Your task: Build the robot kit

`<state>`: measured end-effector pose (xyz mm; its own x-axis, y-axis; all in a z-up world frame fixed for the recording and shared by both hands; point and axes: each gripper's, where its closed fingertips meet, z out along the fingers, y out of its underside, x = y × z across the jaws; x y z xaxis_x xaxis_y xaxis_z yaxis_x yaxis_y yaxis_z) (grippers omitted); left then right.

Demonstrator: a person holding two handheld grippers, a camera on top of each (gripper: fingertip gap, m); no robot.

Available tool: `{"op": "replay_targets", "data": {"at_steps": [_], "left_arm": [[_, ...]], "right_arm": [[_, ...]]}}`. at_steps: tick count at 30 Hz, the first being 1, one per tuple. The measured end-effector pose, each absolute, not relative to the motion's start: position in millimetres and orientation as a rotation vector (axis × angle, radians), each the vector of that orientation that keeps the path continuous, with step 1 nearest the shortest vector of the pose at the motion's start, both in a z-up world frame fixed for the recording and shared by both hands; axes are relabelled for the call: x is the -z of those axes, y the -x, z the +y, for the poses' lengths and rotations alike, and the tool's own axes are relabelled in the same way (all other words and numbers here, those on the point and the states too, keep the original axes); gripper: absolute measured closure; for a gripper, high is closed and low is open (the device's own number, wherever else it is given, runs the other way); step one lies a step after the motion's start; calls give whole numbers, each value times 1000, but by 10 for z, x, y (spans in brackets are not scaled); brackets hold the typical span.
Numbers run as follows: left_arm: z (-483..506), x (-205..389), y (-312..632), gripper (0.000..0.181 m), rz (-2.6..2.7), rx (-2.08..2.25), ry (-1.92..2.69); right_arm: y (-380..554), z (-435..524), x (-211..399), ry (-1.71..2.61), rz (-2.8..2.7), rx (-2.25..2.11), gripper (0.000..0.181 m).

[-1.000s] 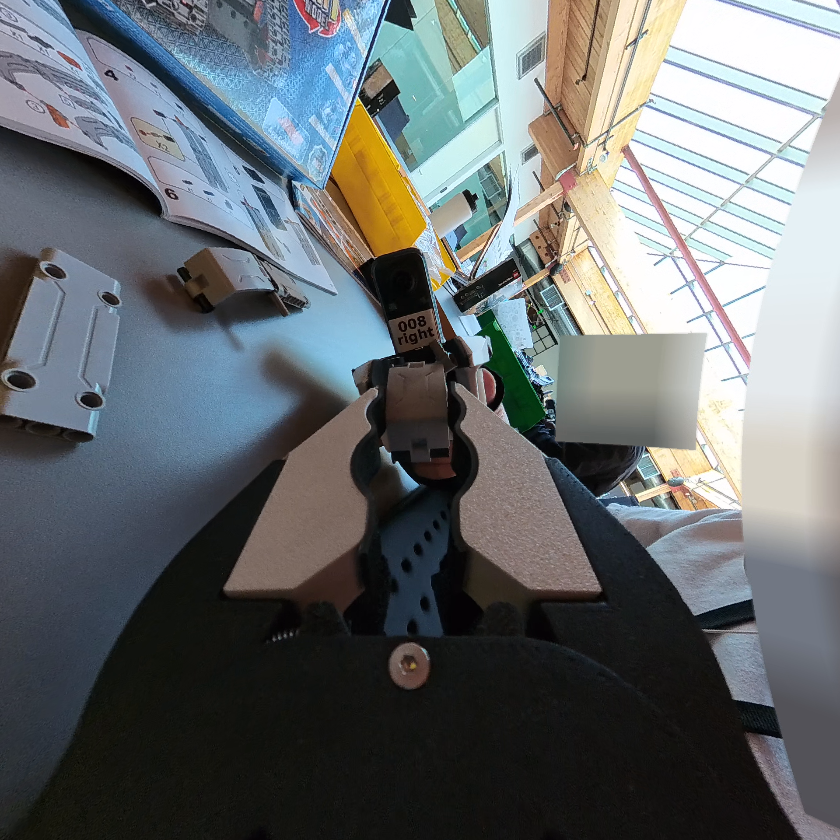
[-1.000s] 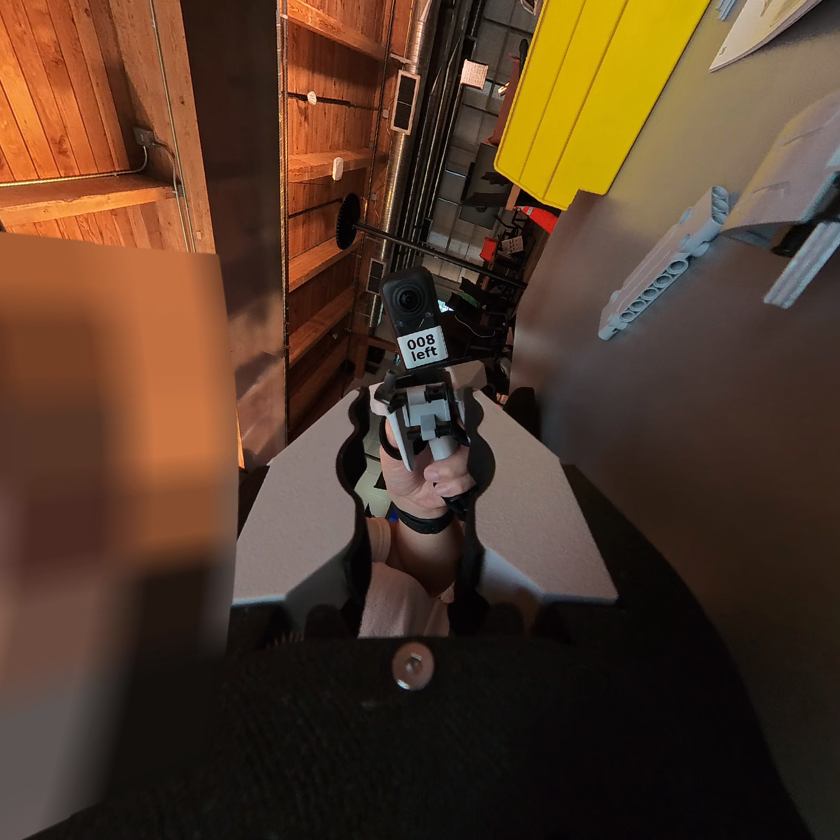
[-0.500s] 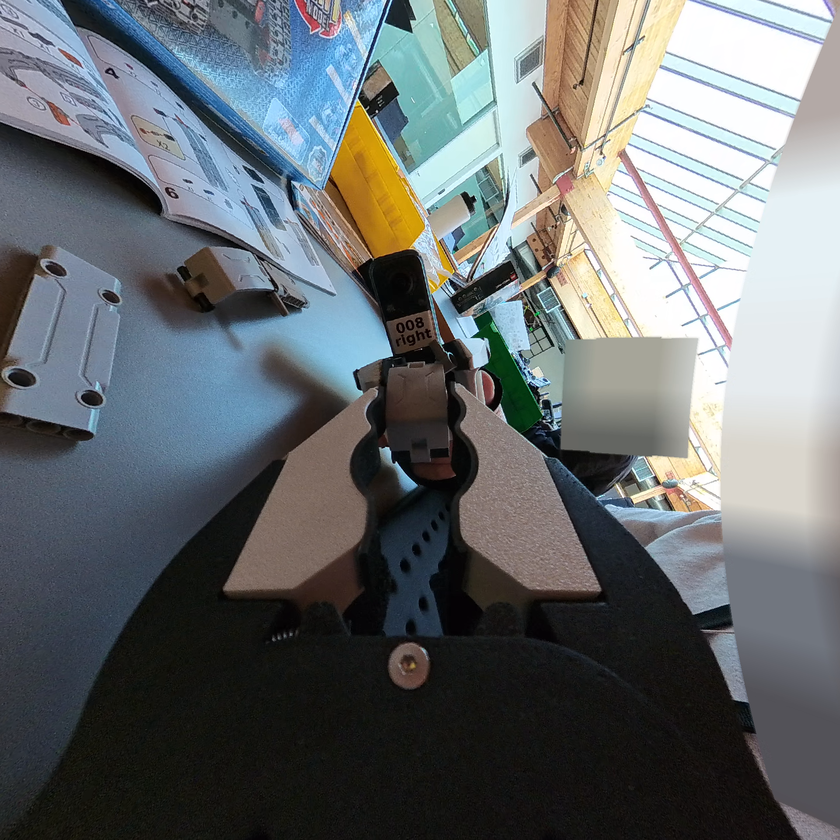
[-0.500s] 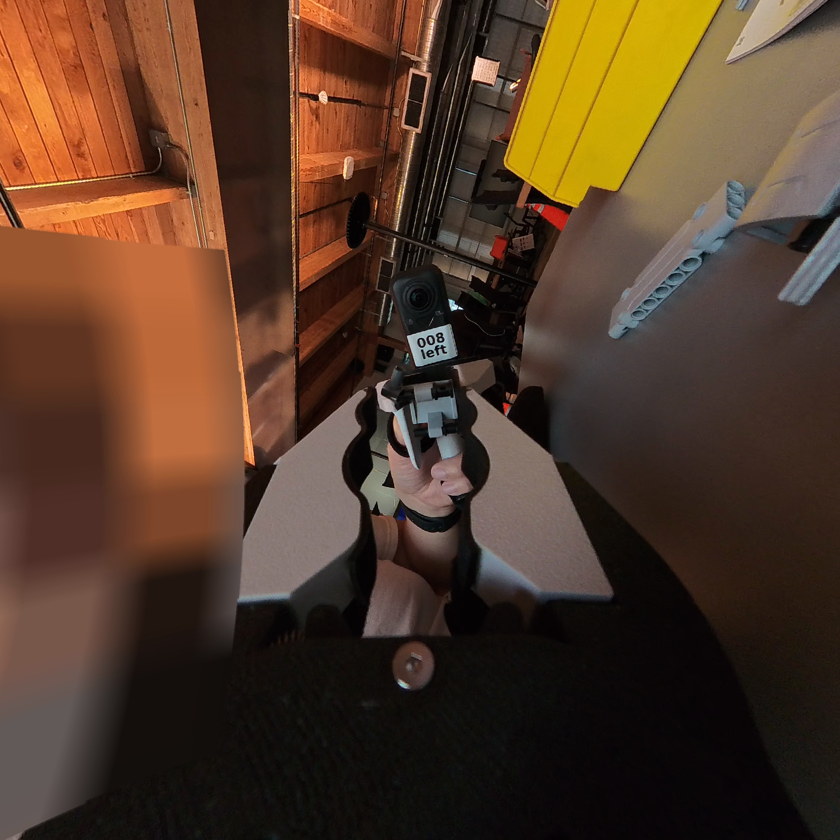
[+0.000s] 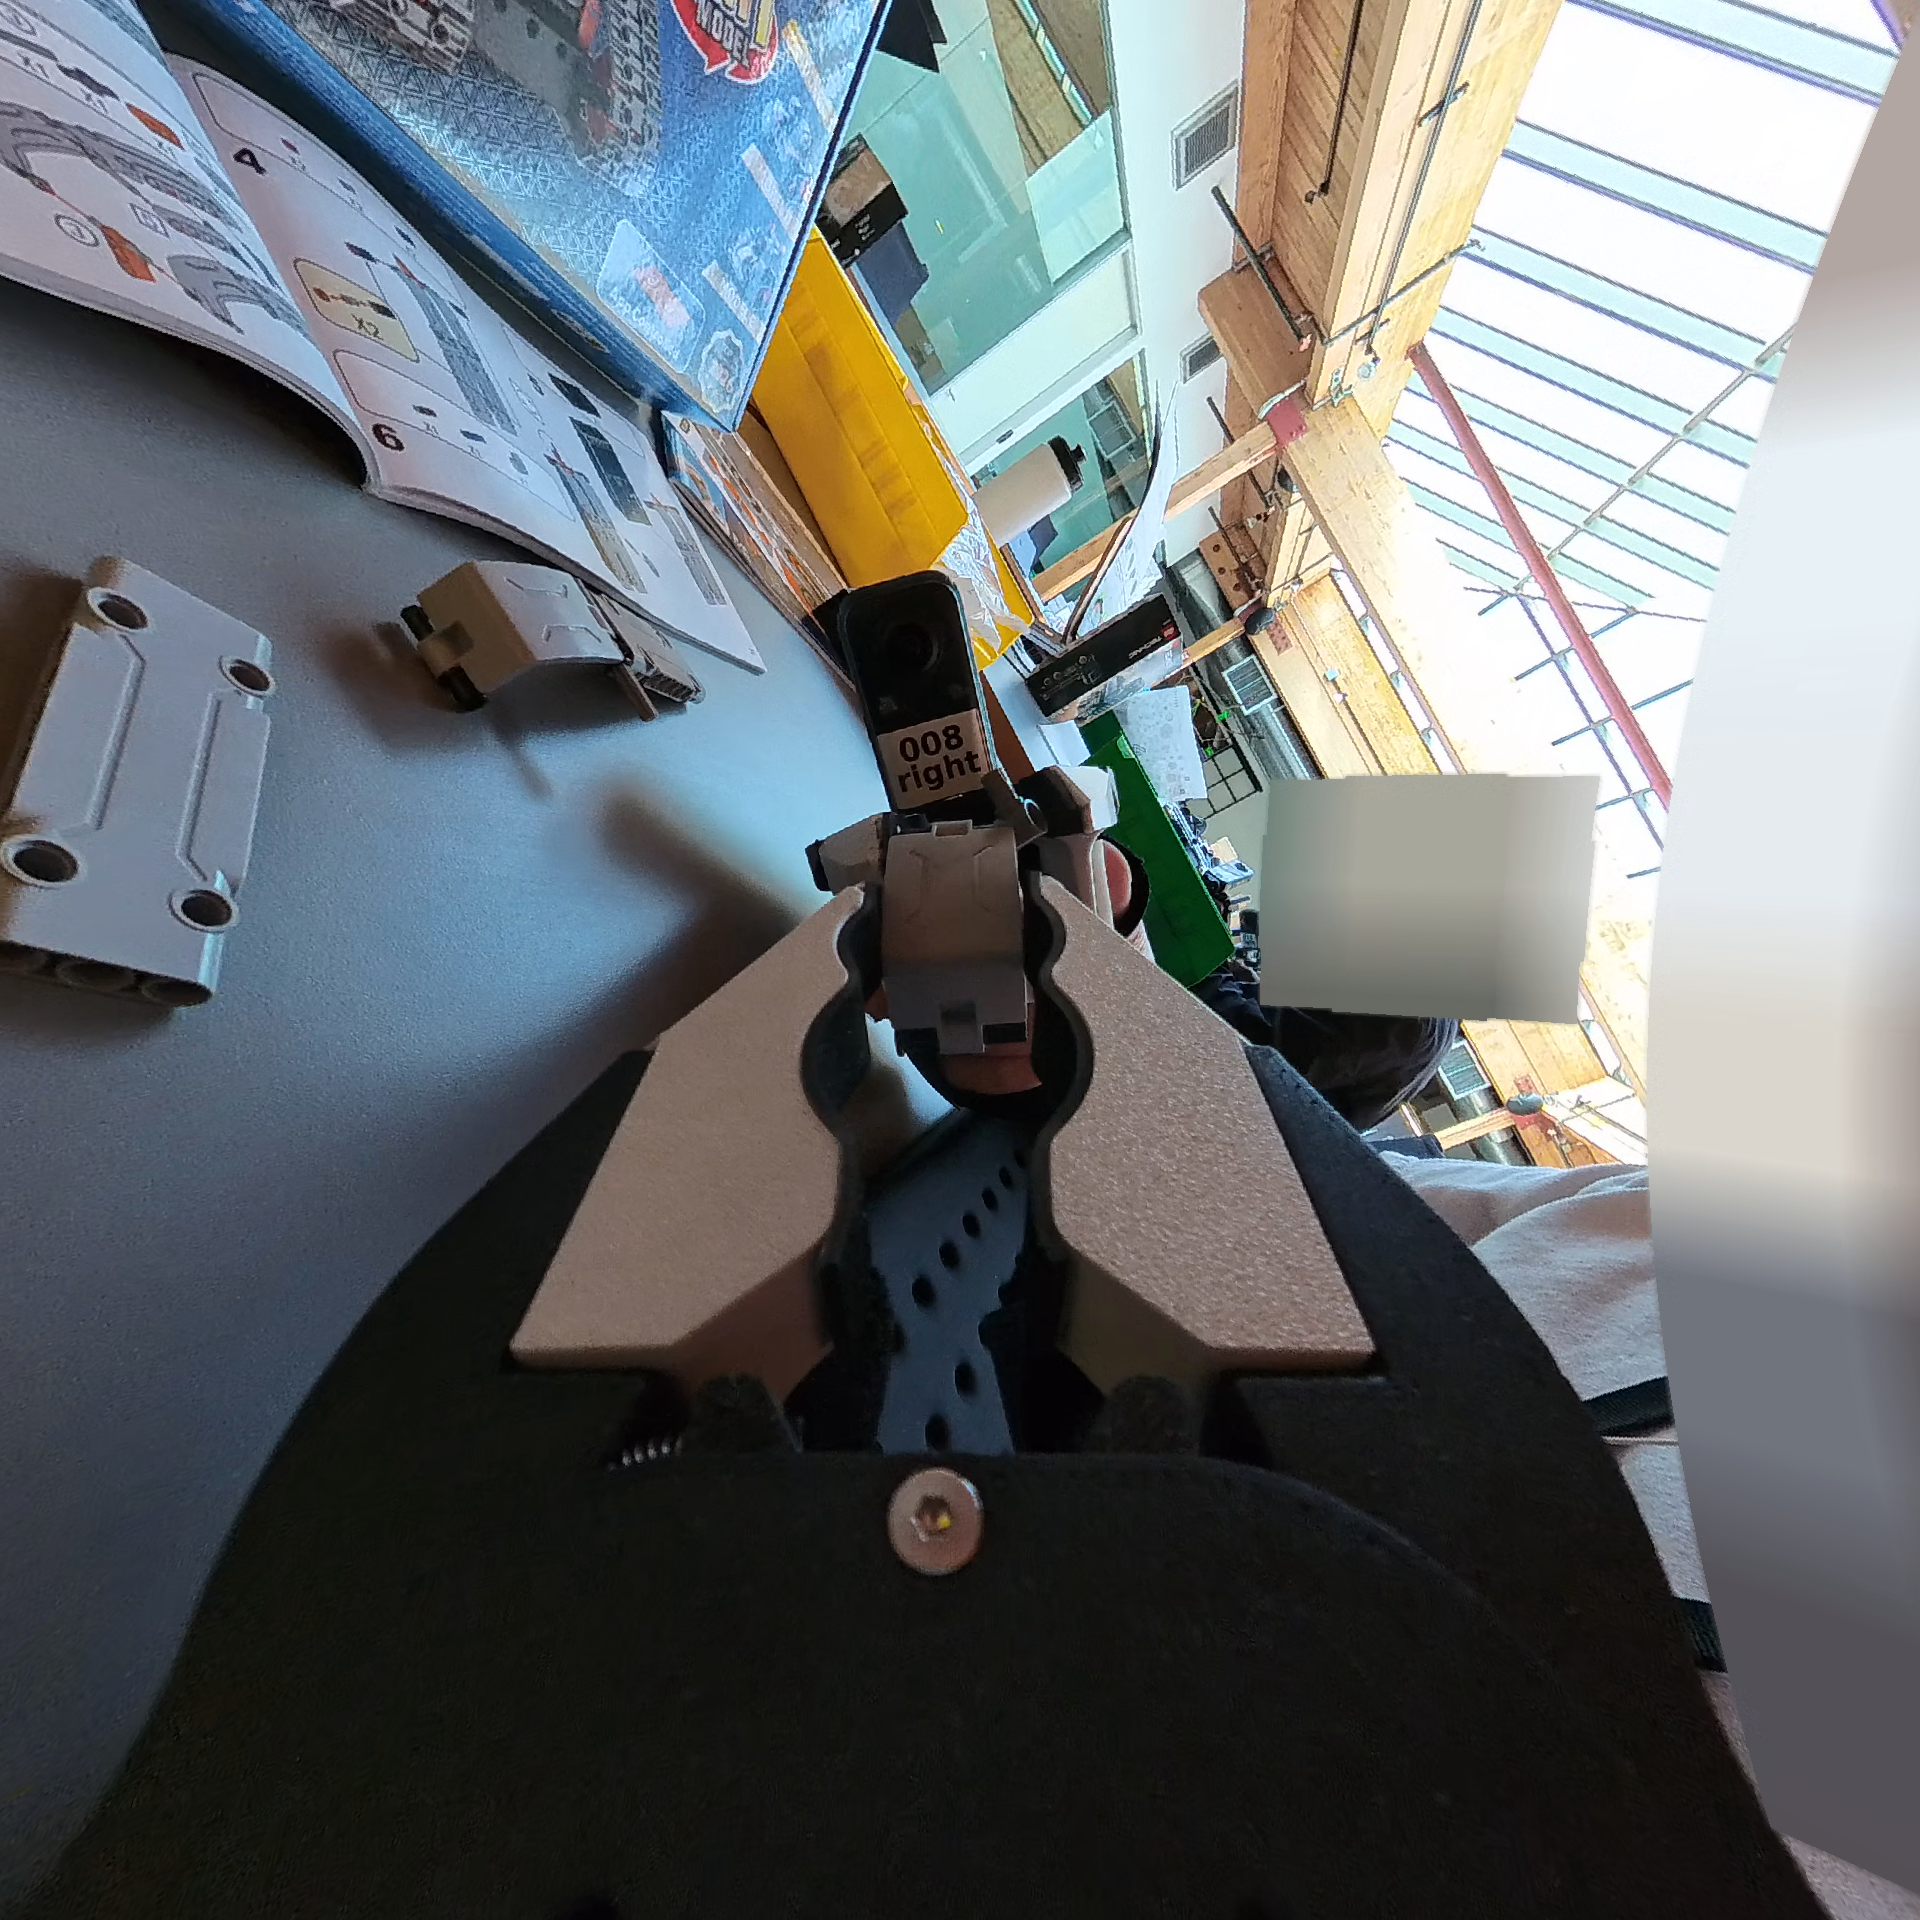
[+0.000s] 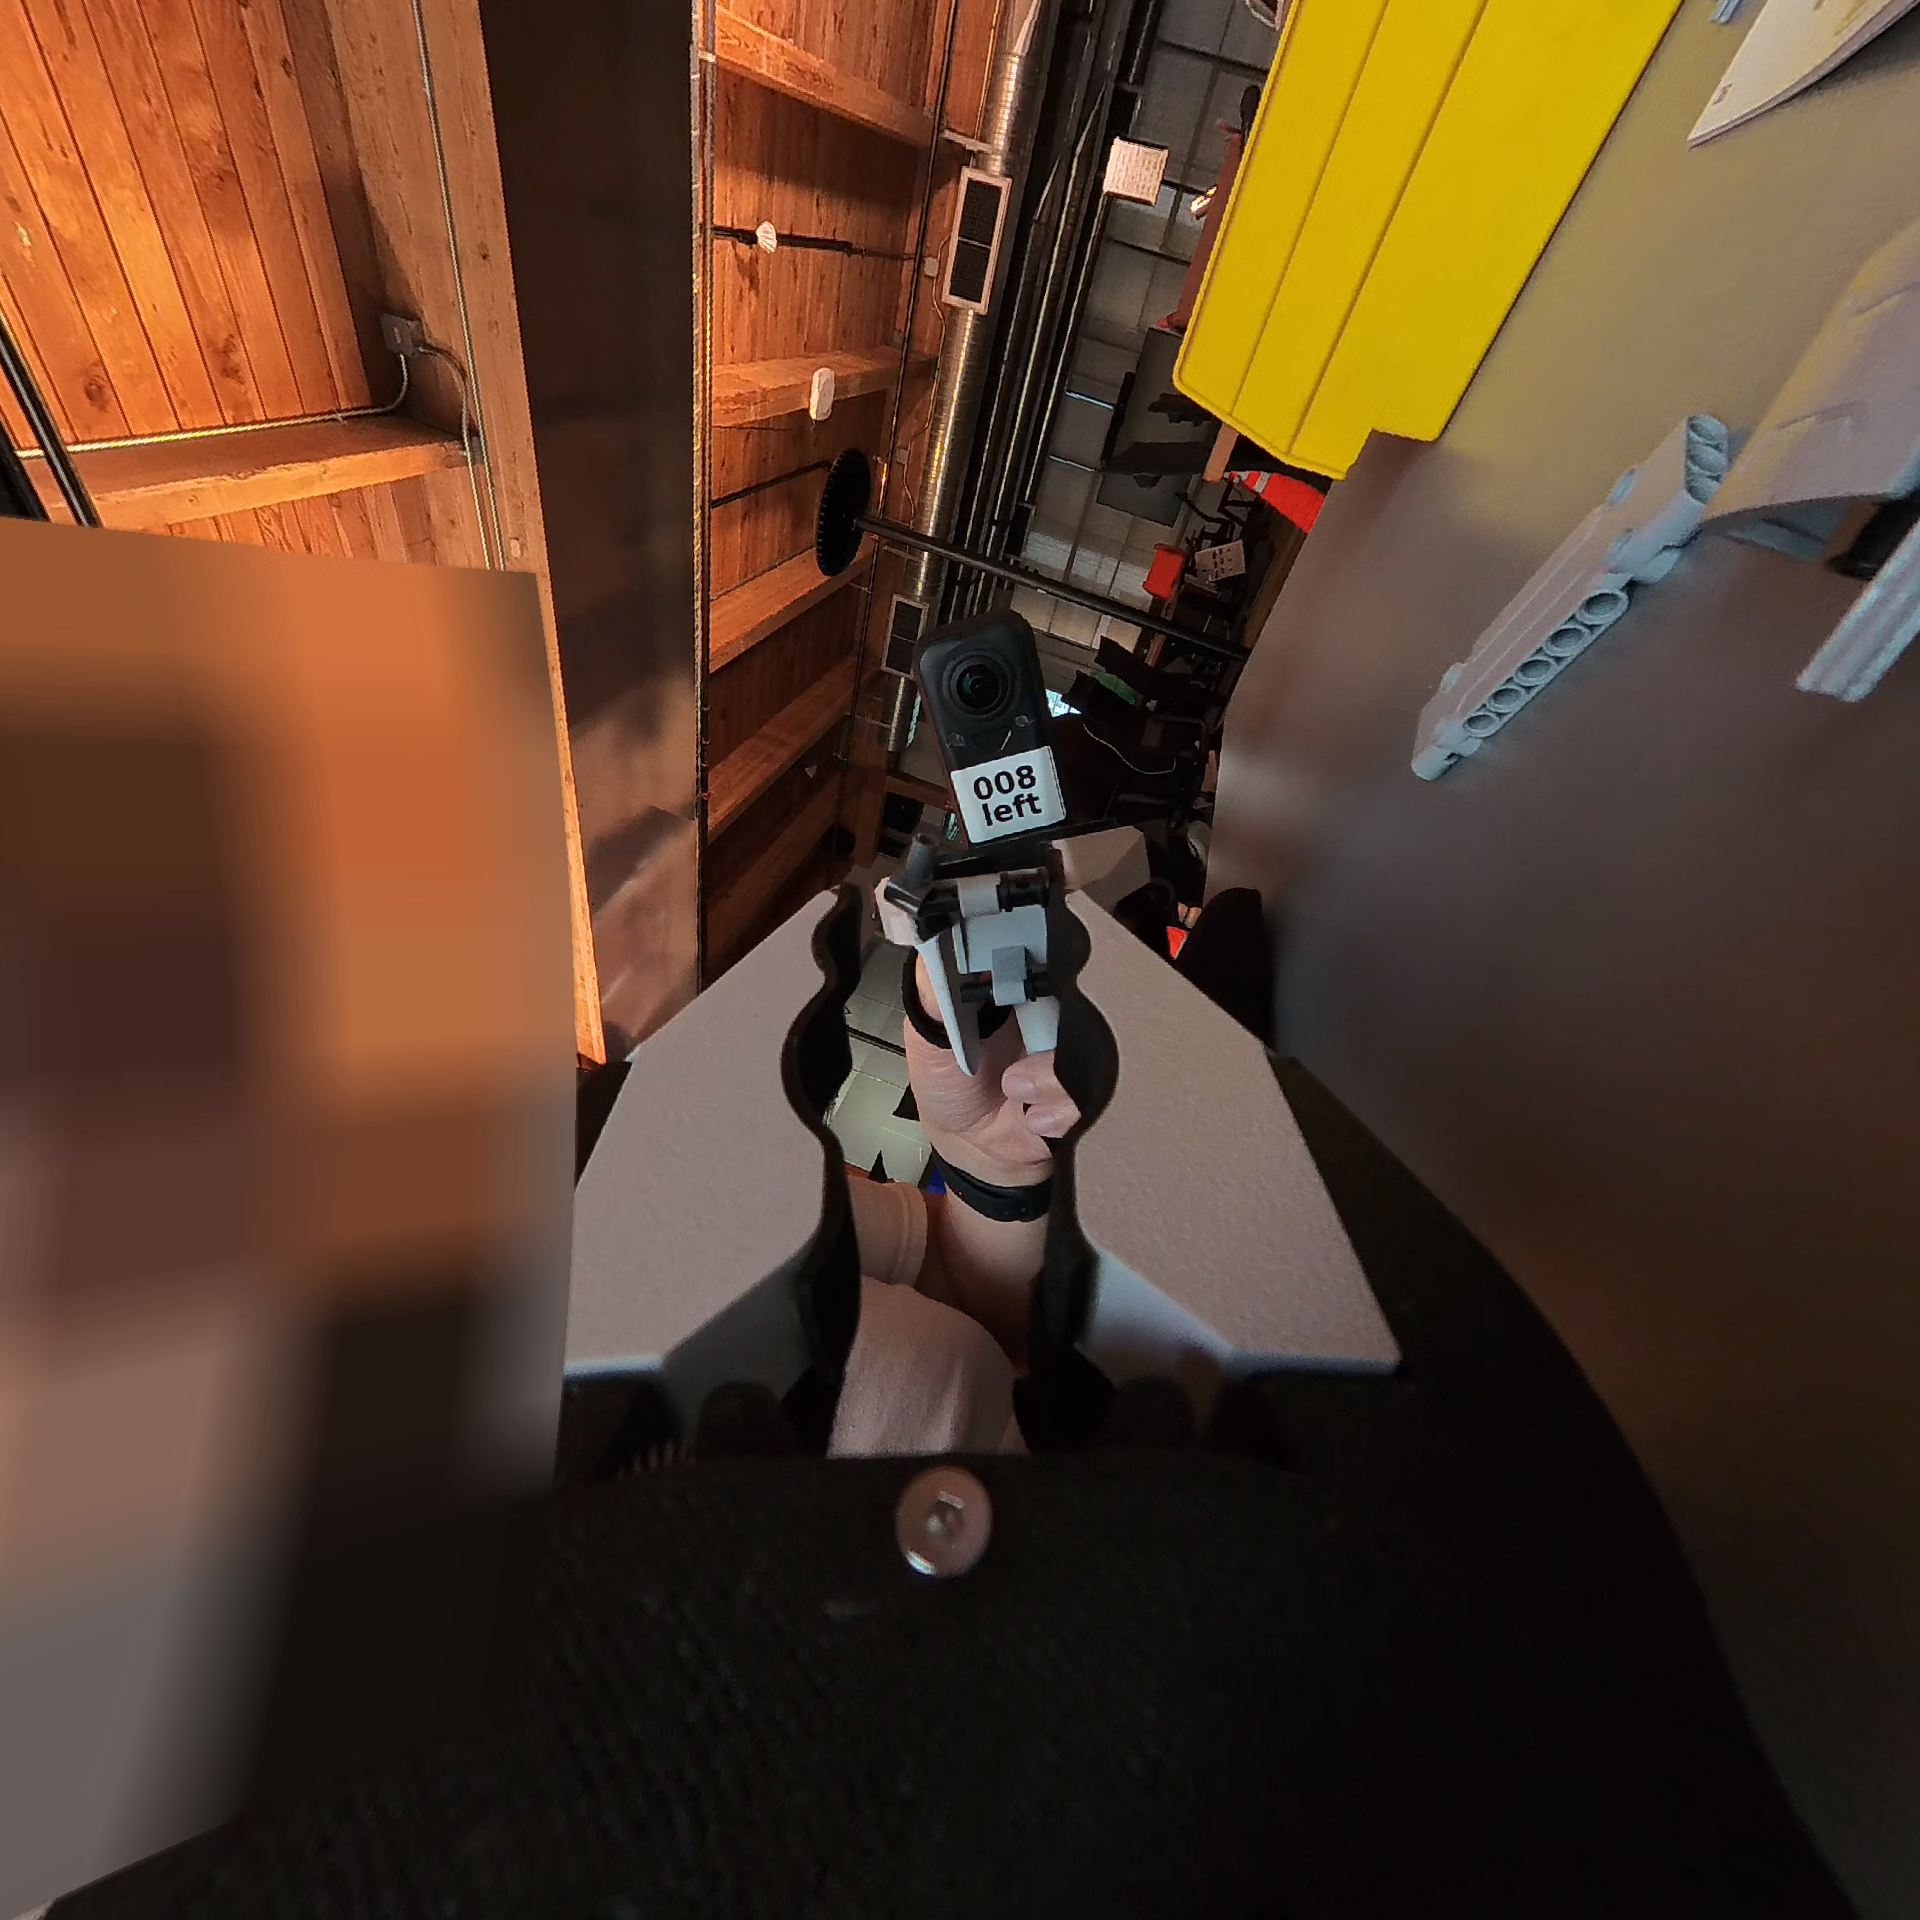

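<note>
The left gripper (image 5: 951, 935) and right gripper (image 6: 961, 956) faced each other, both jaws closed on one grey assembly (image 5: 951, 925) held above the worktop (image 5: 364, 1039), a panel (image 5: 125, 769) lying at ten o'clock.

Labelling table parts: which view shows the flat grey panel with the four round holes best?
Left wrist view: the panel lies flat on the grey table, its face and four holes visible, only its left edge cropped. The right wrist view shows what may be the same panel edge-on at its right side, face hidden.
</note>
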<state>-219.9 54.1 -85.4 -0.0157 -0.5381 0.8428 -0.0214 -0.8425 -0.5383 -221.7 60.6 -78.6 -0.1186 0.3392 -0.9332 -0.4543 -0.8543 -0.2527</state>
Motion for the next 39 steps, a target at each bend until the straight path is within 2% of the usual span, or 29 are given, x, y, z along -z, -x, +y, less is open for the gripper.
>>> {"op": "replay_targets", "data": {"at_steps": [13, 39], "left_arm": [[522, 909, 2173, 156, 621, 1863, 1931], [496, 900, 2172, 157, 633, 1883, 1927]], "right_arm": [[2207, 615, 819, 1675, 123, -1970, 143], [2210, 597, 819, 1677, 99, -1967, 151]]}}
